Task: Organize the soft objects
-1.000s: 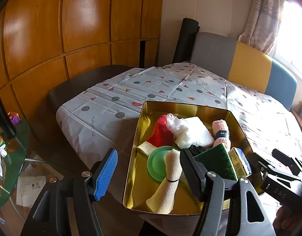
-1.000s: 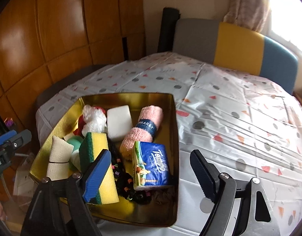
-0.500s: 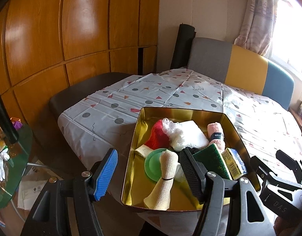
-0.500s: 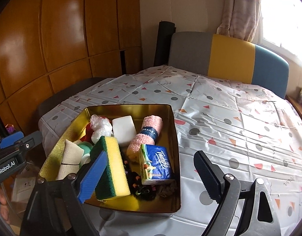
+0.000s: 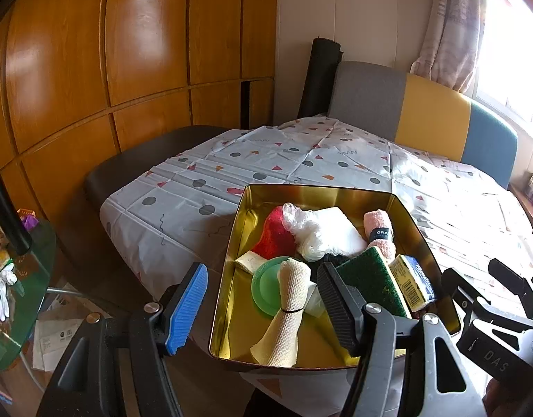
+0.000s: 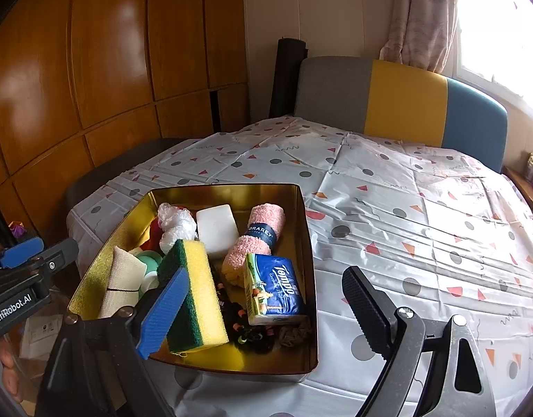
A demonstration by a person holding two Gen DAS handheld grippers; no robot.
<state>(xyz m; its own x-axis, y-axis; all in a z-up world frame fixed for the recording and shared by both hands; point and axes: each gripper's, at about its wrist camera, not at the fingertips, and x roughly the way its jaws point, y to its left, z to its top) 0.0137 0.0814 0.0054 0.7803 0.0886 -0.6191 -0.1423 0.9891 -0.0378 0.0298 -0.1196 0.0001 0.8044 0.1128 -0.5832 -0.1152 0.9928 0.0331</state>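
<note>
1. Wooden panels back a surface (image 6: 388,229) under a patterned cloth.
2. Left tongs (image 5: 263,307) gape wide over the near left edge of the gold tin (image 5: 231,278), gripping nothing.
3. Soft objects fill the tin: rolled bandage (image 5: 287,309), sponge (image 6: 197,288), pink towel (image 6: 256,239), tissue pack (image 6: 271,288).
4. Right tongs (image 6: 263,312), jaws just widened, hover empty over the tin's near right corner.

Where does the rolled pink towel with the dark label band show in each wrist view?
Left wrist: the rolled pink towel lies at the tin's far right, behind the green-and-yellow sponge.
Right wrist: the towel sits mid-tin, right of the white block, behind the blue tissue pack.
Shared landmark: the gold metal tin.
</note>
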